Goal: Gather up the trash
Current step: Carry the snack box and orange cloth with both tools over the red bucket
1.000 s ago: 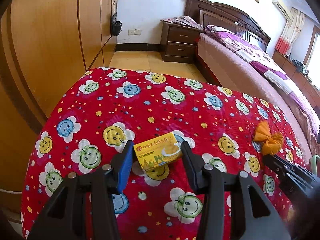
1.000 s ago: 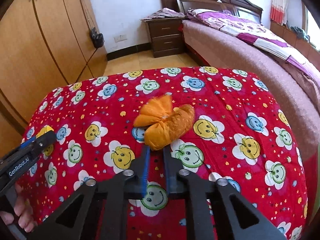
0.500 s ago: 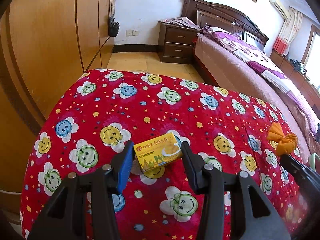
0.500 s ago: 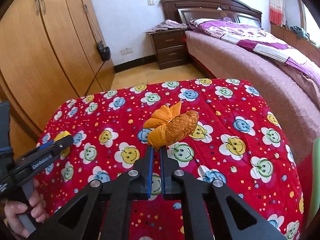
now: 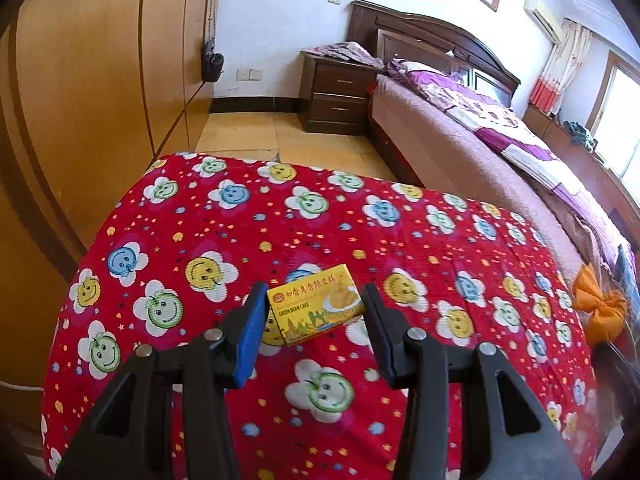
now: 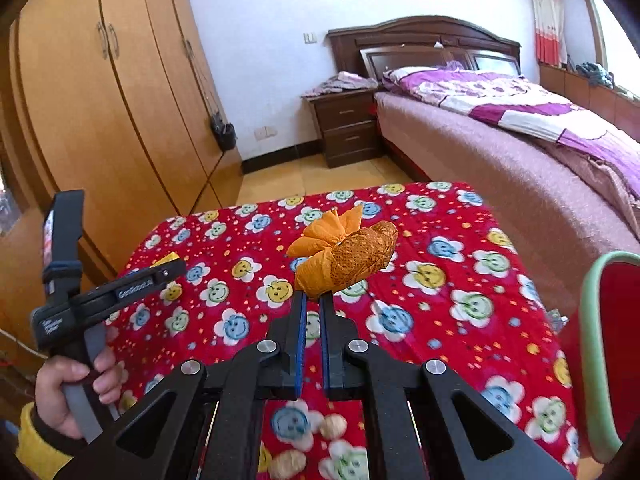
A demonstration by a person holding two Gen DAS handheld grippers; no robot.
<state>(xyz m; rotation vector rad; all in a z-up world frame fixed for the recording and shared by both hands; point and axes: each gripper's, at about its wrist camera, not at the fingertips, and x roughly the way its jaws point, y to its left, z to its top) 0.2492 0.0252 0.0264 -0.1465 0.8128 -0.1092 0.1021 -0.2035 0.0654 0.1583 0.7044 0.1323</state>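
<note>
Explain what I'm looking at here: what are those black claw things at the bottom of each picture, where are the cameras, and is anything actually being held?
No robot: a person holds a two-finger gripper in each hand, each with a fisheye camera looking forward along its fingers. The left wrist view shows the left gripper holding a yellow green bean cake box over the red smiley-face cloth. The right wrist view shows the right gripper shut on an orange wrapper, held above the cloth. At that view's left edge is the person's left hand gripping the left gripper's handle. At its right edge stands a red container with a green rim, probably the bin.

Both wrist views look steeply down, close, sharing the red quilt.
</note>
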